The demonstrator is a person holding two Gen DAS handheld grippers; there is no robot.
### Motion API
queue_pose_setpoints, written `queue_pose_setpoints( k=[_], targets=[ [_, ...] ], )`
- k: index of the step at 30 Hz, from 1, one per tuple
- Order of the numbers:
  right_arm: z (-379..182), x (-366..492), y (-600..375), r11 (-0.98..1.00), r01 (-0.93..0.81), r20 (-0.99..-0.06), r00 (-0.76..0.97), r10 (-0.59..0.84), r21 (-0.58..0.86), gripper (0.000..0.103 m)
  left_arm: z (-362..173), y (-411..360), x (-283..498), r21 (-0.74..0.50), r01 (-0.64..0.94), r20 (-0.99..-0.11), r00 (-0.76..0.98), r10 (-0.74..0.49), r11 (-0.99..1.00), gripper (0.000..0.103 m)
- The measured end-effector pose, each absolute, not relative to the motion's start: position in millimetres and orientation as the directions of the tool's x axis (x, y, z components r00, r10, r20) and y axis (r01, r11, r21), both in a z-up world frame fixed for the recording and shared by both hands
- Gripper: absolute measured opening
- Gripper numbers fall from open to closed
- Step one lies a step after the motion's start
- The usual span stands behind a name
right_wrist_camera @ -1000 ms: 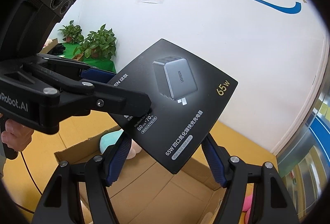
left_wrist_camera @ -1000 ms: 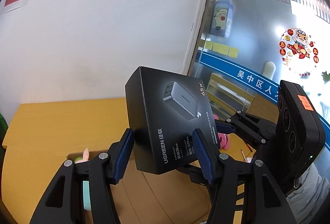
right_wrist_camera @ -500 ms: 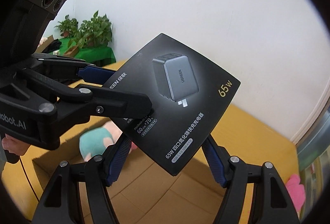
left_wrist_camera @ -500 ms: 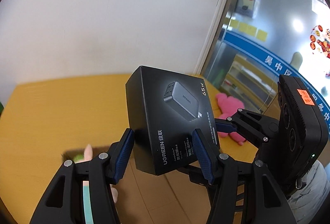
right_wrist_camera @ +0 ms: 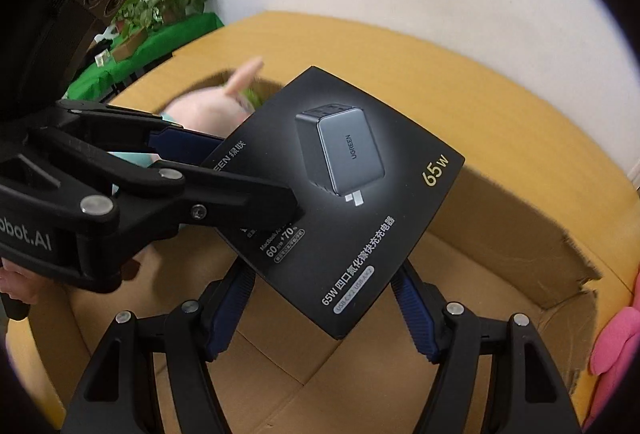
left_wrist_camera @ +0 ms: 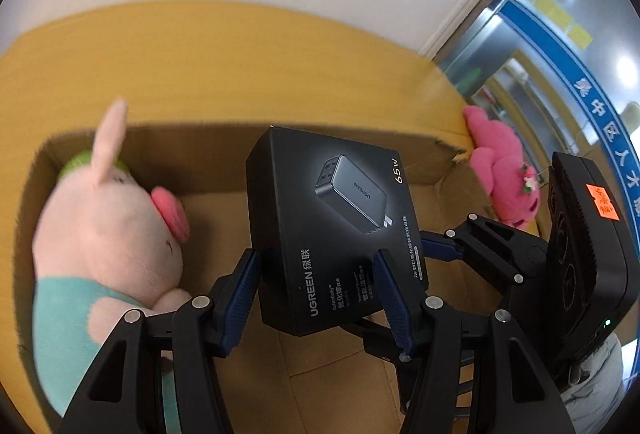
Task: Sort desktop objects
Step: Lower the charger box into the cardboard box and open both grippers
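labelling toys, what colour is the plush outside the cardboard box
The plush toy is bright pink, clearest in the left wrist view.

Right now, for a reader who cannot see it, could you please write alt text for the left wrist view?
A black charger box is clamped between the left tool and the right tool, above an open cardboard box. A pale pink plush pig lies inside it; a bright pink plush toy lies outside.
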State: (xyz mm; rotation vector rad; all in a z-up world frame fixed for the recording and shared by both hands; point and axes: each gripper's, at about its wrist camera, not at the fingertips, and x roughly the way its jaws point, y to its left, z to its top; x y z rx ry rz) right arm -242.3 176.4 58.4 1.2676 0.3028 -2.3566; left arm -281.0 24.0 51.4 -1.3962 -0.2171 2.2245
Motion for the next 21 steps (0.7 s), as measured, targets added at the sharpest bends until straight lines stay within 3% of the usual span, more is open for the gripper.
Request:
queue_pose_setpoints(
  k=[9, 12, 18, 21],
  targets=[
    [21.6, -240.6, 190.1, -0.912, 0.404, -0.887, -0.396, -0.236, 0.062, 0.069, 40.1, 50.1, -274.5, -0.221, -0.332, -0.886, -0.324, 0.331, -0.917, 0.061],
    [26.5, -229.6, 196.0, -0.920, 0.387, -0.878, -0.416, -0.237, 0.065, 0.069, 54.4, 39.7, -267.2, -0.251, -0.309, -0.862, -0.360, 0.357, -0.917, 0.061],
    [54.3, -218.6, 184.3, -0.944, 0.326, -0.846, -0.491, -0.209, 0.043, 0.069, 113.8, 15.0, -218.6, -0.151, -0.304, -0.764, -0.568, 0.306, -0.941, 0.061],
    [85.0, -183.9, 190.0, -0.969, 0.246, -0.799, -0.580, -0.160, 0.016, 0.069, 144.6, 9.0, -177.3, -0.107, -0.344, -0.677, -0.662, 0.322, -0.933, 0.075]
  ],
)
